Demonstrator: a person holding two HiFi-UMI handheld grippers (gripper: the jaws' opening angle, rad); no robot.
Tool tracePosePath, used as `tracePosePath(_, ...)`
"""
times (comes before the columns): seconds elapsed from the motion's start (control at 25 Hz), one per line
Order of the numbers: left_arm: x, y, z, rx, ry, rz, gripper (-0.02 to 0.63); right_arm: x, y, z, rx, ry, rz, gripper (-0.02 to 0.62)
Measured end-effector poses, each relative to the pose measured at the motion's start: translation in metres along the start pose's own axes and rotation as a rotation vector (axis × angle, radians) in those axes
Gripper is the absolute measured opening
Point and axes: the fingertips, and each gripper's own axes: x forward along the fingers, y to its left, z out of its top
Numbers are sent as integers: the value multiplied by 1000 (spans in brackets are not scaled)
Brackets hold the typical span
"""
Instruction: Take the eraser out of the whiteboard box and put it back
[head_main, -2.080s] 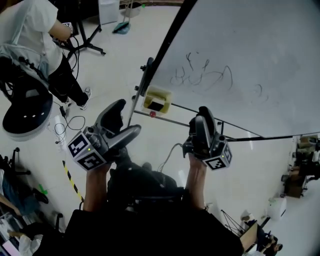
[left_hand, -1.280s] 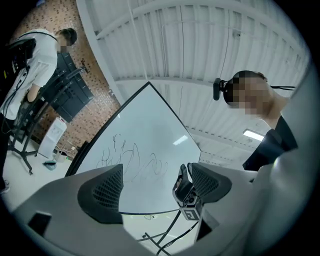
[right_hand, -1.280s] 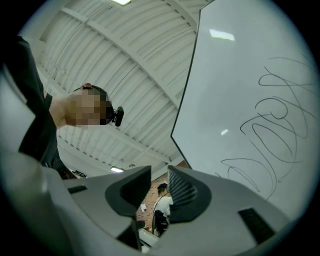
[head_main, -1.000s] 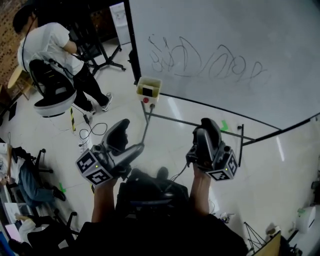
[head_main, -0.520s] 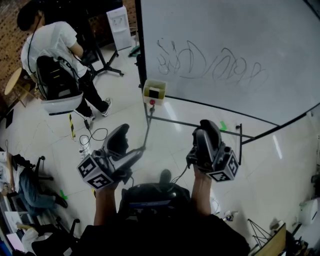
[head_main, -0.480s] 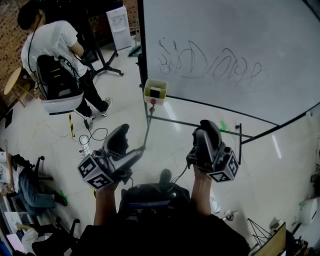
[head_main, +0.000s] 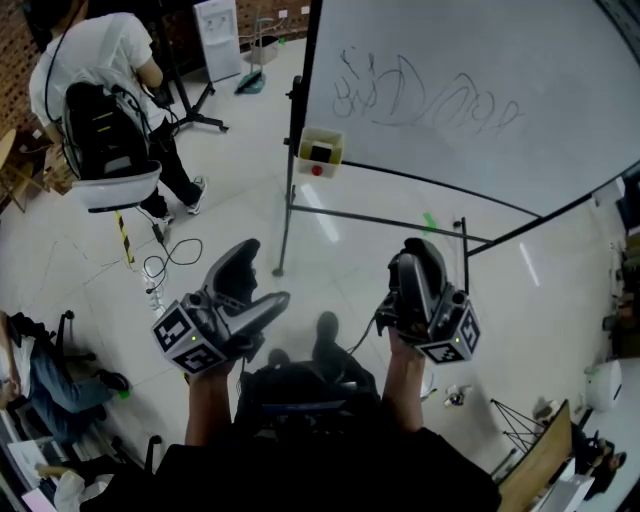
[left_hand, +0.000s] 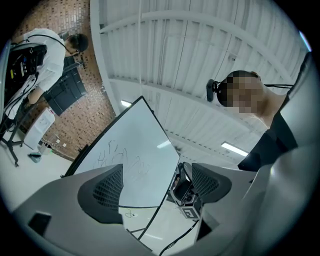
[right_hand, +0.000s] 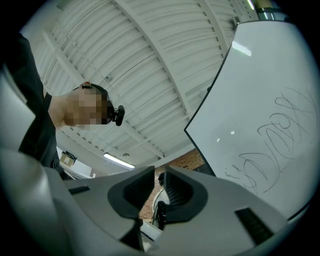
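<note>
The whiteboard box (head_main: 310, 137) hangs at the lower left corner of the whiteboard (head_main: 480, 60), with the dark eraser (head_main: 321, 153) inside it. Both grippers are held close to my body, far below the box. My left gripper (head_main: 255, 285) is open, and the left gripper view shows its jaws (left_hand: 155, 182) wide apart and empty. My right gripper (head_main: 418, 252) points up toward the board. Its jaws (right_hand: 159, 185) have just been closing, and now only a narrow gap stays between them, with nothing in it.
The whiteboard's metal stand (head_main: 380, 220) crosses the floor between me and the box. A person in a white shirt (head_main: 85, 50) stands at the far left by a white-and-black chair (head_main: 105, 150). Cables (head_main: 165, 260) lie on the floor to the left.
In the head view the whiteboard and box have slid up and slightly right, and more of the stand and floor shows. Both grippers keep their place in front of my body.
</note>
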Motion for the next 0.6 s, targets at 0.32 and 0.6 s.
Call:
tracePosePath(0.32, -41, -18, -11, -45, 10, -76, 428, -15, 60, -12, -69, 60, -66, 77)
tracePosePath(0.6, -64, -29, -6, -36, -9, -76, 428, -4, 93, -20, -75, 85, -31, 77)
